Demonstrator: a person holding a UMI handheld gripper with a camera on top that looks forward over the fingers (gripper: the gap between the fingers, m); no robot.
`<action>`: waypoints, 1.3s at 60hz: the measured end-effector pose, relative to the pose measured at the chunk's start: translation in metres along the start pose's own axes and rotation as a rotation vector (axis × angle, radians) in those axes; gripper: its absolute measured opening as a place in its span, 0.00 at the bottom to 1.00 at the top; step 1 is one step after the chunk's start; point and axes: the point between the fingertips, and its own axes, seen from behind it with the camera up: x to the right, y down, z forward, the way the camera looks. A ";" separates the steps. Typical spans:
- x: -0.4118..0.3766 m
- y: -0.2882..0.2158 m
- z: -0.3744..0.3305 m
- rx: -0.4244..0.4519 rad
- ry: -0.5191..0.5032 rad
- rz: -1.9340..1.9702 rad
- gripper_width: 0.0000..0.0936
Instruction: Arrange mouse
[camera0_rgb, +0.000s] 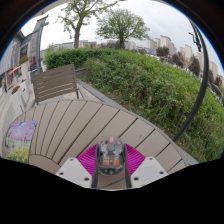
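Note:
A small mouse (111, 156) with a see-through shell, dark with red parts inside, sits between my gripper's (111, 168) fingers. Both magenta pads (89, 158) press against its sides. The mouse is held just above the round wooden slatted table (85, 125), near the table's front edge. The lower part of the mouse is hidden behind the fingers.
A wooden slatted chair (55, 82) stands beyond the table. A colourful mat (20, 136) lies at the table's left side. A green hedge (160, 85) runs to the right, with trees (120, 25) and buildings (165, 45) far off.

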 end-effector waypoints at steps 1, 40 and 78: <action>0.001 -0.002 -0.002 -0.002 0.011 0.001 0.39; -0.384 -0.028 -0.087 -0.009 -0.277 -0.002 0.39; -0.278 -0.012 -0.298 -0.124 -0.138 -0.084 0.91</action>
